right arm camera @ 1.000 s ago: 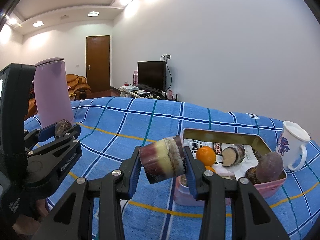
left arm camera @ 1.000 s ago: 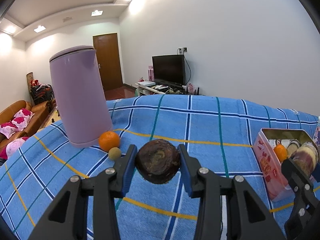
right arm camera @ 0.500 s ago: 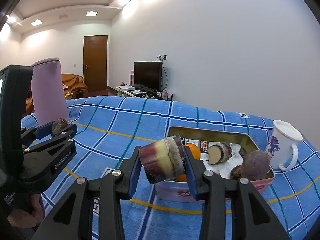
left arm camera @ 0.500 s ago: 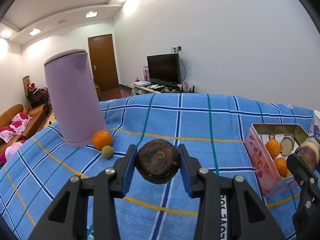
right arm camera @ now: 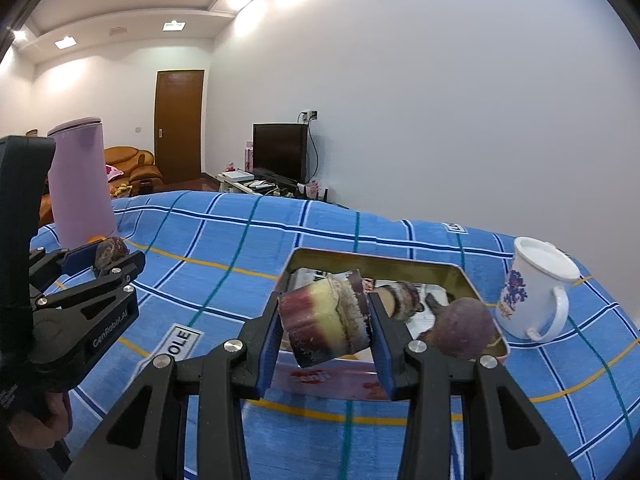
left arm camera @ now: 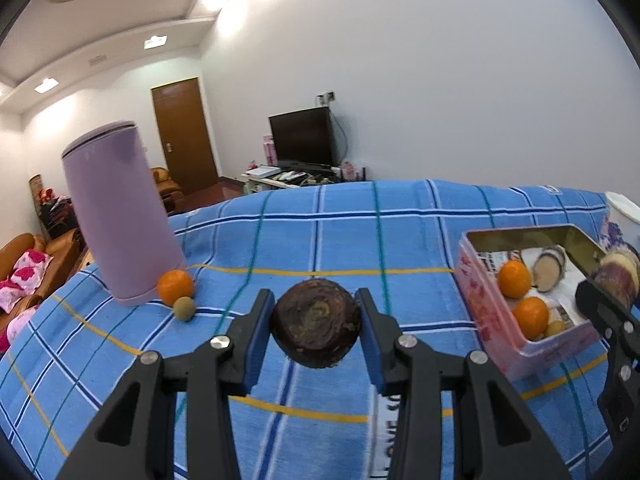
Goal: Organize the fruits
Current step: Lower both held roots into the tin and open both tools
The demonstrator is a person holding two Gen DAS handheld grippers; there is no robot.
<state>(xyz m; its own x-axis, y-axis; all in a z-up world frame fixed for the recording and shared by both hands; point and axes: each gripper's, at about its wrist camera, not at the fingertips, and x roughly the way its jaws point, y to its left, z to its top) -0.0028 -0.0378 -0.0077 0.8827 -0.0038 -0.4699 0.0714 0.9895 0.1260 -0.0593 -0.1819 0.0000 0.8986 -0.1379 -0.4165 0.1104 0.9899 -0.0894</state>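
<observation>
My left gripper [left arm camera: 316,330] is shut on a dark brown round fruit [left arm camera: 316,324], held above the blue checked cloth, left of the pink tin box [left arm camera: 492,320]. The box holds two oranges [left arm camera: 514,279], a cut piece [left arm camera: 550,274] and other fruit. My right gripper [right arm camera: 325,322] is shut on a purple and cream sugarcane piece [right arm camera: 325,322], held over the near rim of the tin box [right arm camera: 460,272]. A purple round fruit [right arm camera: 464,328] lies in the box. An orange [left arm camera: 175,286] and a small greenish fruit [left arm camera: 184,308] lie on the cloth by the kettle.
A tall lilac kettle [left arm camera: 116,220] stands at the left of the table. A white mug [right arm camera: 534,294] stands right of the box. The left gripper's body [right arm camera: 72,312] shows at the left in the right wrist view. A TV and a door lie beyond.
Both grippers moved towards the tin box with their fruit still held. The box now sits nearer in both views, and the sugarcane piece is over its near rim.
</observation>
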